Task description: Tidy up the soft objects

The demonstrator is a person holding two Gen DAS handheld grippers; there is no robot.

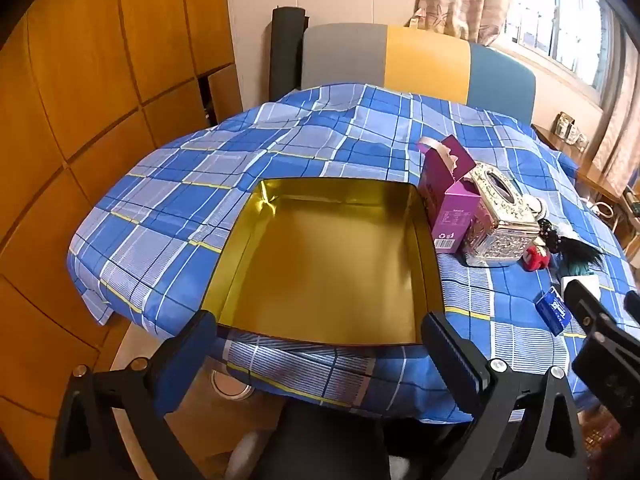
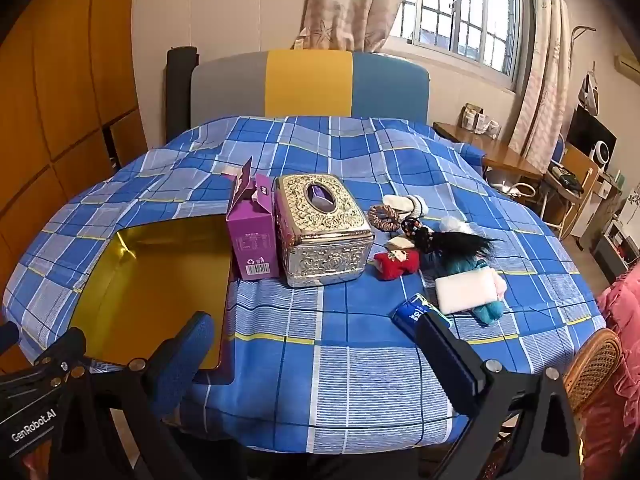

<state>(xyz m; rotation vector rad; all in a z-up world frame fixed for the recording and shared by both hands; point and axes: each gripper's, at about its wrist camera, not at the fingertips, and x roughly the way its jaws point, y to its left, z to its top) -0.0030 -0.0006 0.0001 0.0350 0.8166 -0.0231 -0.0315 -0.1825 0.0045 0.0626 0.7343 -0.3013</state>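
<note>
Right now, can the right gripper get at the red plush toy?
Probably yes. The right gripper is open and empty, and the red plush toy lies uncovered beside the silver tissue box.

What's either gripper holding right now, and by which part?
Nothing. The left gripper and right gripper are both wide open with nothing between their fingers.

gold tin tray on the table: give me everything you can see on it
The gold tin tray is a shallow, square, open-topped container of shiny yellow metal with low upright walls and rounded corners. It looks empty. It lies flat on the blue plaid cloth near the table's front edge, on the left of the items. The purple carton stands against its far right corner; whether they touch is unclear. Neither gripper touches it.
</note>
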